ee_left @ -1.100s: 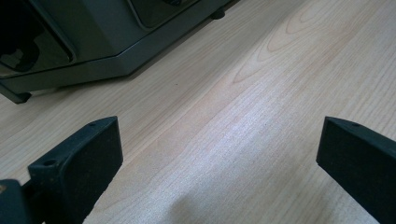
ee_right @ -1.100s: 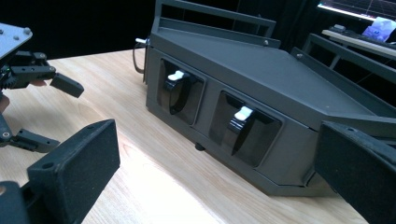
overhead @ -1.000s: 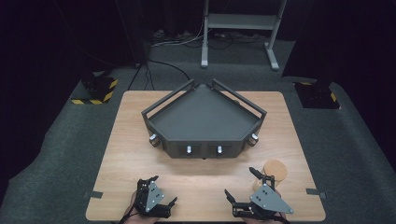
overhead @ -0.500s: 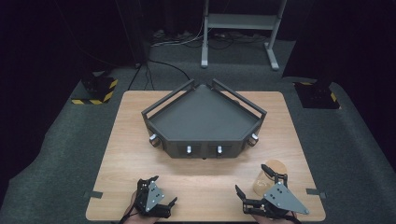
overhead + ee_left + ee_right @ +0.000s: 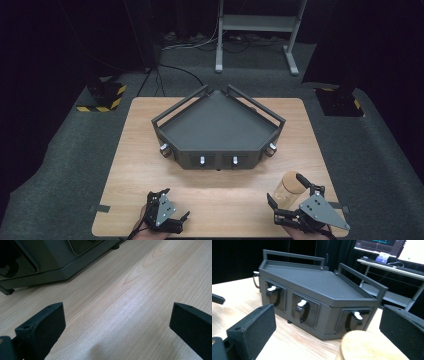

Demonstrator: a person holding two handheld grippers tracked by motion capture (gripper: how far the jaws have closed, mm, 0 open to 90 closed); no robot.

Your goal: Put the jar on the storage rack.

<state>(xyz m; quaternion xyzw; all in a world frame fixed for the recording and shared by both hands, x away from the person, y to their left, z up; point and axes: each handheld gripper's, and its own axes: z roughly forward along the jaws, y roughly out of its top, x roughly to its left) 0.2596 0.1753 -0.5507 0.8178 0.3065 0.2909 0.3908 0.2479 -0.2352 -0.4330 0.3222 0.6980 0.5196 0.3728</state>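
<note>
A tan wooden cylinder (image 5: 287,184) stands upright near the table's front right corner. My right gripper (image 5: 286,191) is open, one jaw on each side of the cylinder without touching it. In the right gripper view the cylinder's round top (image 5: 369,346) lies low between the wide-apart jaws of the right gripper (image 5: 327,327). A dark grey angular cabinet (image 5: 217,131) with railings sits mid-table; its drawers carry white handles (image 5: 302,303). My left gripper (image 5: 167,214) rests open at the front left, and in the left gripper view the left gripper (image 5: 117,320) has bare wood between its jaws.
The cabinet's corner (image 5: 37,262) is close ahead of the left gripper. The light wood table (image 5: 140,150) stands on grey carpet. On the floor are a black-and-yellow block (image 5: 102,96) at the back left and a metal stand (image 5: 255,30) behind the table.
My right gripper has moved right and slightly forward, so its jaws now flank the wooden cylinder. The left gripper has stayed in place.
</note>
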